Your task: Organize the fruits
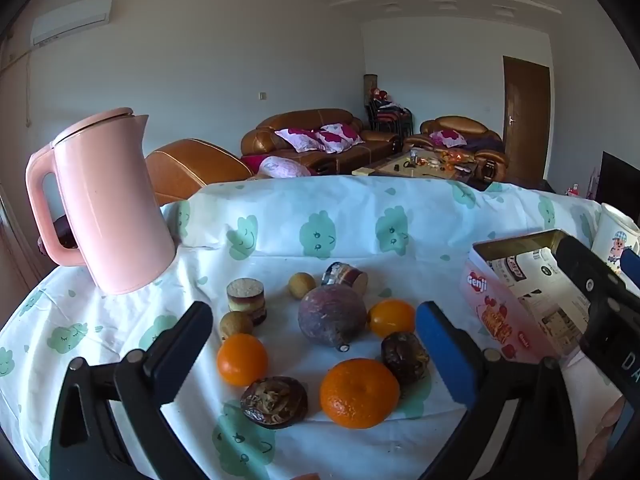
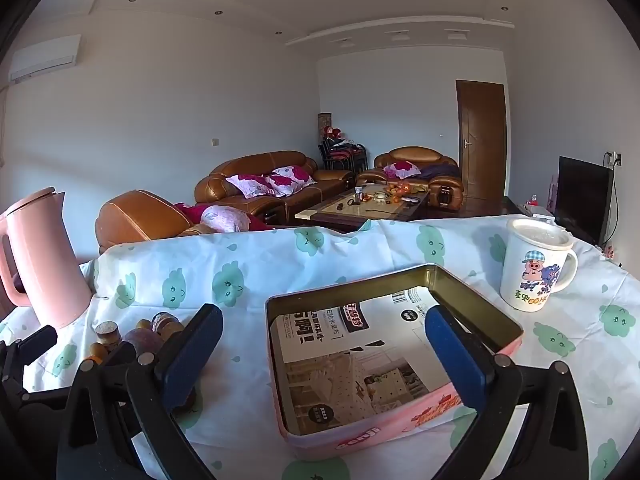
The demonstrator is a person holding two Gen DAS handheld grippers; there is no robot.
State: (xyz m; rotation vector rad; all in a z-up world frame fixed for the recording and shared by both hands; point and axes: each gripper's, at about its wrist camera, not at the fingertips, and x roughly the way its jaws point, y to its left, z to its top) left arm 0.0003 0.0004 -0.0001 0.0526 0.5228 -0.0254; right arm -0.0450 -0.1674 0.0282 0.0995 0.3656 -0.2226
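A desk draped in a white cloth with green cloud prints. The left gripper, fingers wide apart and empty, hovers over loose fruit: three oranges, a purple passion fruit and small brown fruits. The right gripper, fingers also apart and empty, hovers over an open pink tin holding only a printed paper liner. A pink kettle and cartoon mug stand nearby.
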